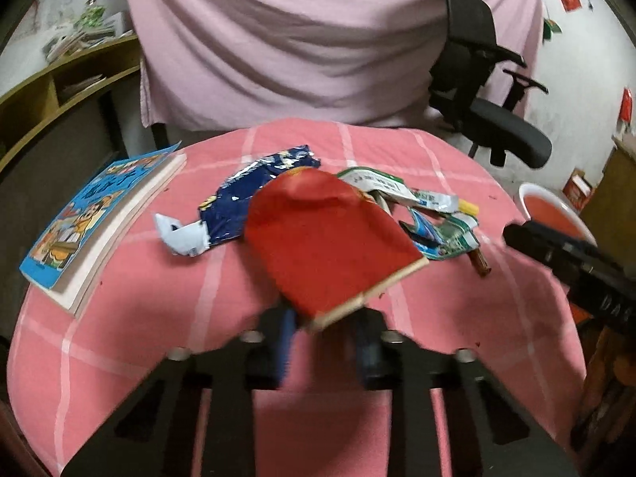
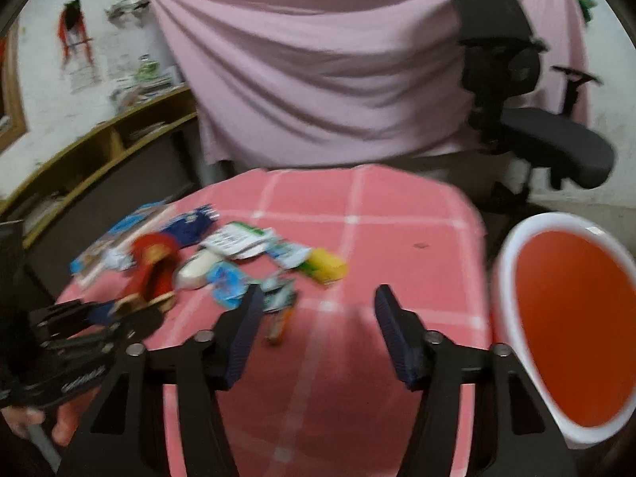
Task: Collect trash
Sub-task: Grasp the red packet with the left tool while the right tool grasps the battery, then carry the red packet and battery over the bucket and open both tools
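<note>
The trash point(image 1: 401, 206), a loose heap of crumpled wrappers, is seen spread across the middle of the pink checked tablecloth point(image 1: 131, 357). A dark blue foil wrapper point(image 1: 246, 198) lies with its long axis running from near left to far right, and green-and-white packets point(image 1: 381, 185) are piled to its right. A yellow piece point(image 2: 328, 264) is seen at the heap's right edge. A red carton point(image 1: 330, 238), flattened and open at its pale near edge, is held in front of the heap; its long axis points away, tilted to the far left. The left gripper point(image 1: 328, 318) is closed on that near edge. The right gripper point(image 2: 318, 306) is held partly open above bare cloth, nothing between its jaws, just short of the nearest wrappers. A white-rimmed bin with a red lining point(image 2: 572, 318) stands beside the table on the right, and a picture book point(image 1: 91, 214) lies at the left edge.
</note>
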### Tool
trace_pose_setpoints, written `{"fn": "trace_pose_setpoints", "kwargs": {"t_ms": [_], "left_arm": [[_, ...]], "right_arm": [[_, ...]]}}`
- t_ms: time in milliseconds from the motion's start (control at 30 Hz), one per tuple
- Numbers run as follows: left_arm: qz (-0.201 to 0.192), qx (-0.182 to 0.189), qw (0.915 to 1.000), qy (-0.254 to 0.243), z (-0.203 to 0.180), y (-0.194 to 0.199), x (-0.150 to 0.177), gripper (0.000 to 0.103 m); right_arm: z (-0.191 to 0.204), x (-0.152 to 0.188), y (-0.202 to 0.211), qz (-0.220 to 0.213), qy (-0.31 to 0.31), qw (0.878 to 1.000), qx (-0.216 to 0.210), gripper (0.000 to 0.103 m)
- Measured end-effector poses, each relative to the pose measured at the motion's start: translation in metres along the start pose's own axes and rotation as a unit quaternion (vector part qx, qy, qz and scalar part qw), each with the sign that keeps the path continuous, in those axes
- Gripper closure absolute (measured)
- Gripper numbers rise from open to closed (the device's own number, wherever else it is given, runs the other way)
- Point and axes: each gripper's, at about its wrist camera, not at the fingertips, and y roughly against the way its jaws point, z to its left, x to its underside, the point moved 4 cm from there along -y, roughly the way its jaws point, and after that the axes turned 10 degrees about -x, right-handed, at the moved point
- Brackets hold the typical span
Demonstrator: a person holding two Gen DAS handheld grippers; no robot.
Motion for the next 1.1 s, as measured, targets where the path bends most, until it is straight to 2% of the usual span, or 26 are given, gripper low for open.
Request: {"fn": "trace_pose_setpoints", "kwargs": {"t_ms": [67,300,400,467,600,833,1100], "left_arm": [[0.0,0.01,0.9999,0.009,0.004,0.002,-0.001,0.095],[-0.007,0.019,0.9996,0.022,0.007,0.01,-0.003,0.1],[-0.013,0.022,0.9994,0.024,0.006,0.012,-0.004,0.101],[-0.015,0.026,0.9992,0.027,0.007,0.013,-0.005,0.101],[-0.019,0.041,0.9984,0.033,0.007,0.014,-0.004,0.101],[-0.059,0.066,0.9948,0.05,0.012,0.033,-0.005,0.102],[-0.087,0.081,0.9914,0.055,0.009,0.047,-0.004,0.102]], "right_arm": [[0.003,0.002,-0.007,0.018,0.004,1.0,-0.003,0.073],[0.01,0.008,-0.035,0.079,0.015,0.997,0.003,0.077],[0.011,0.009,-0.039,0.087,0.022,0.996,0.006,0.077],[0.01,0.01,-0.039,0.088,0.017,0.996,-0.004,0.092],[0.01,0.01,-0.031,0.072,0.01,0.997,-0.038,0.095],[0.017,0.008,-0.014,0.034,0.018,0.998,-0.041,0.095],[0.024,0.009,0.009,-0.009,0.028,0.999,-0.042,0.095]]}}
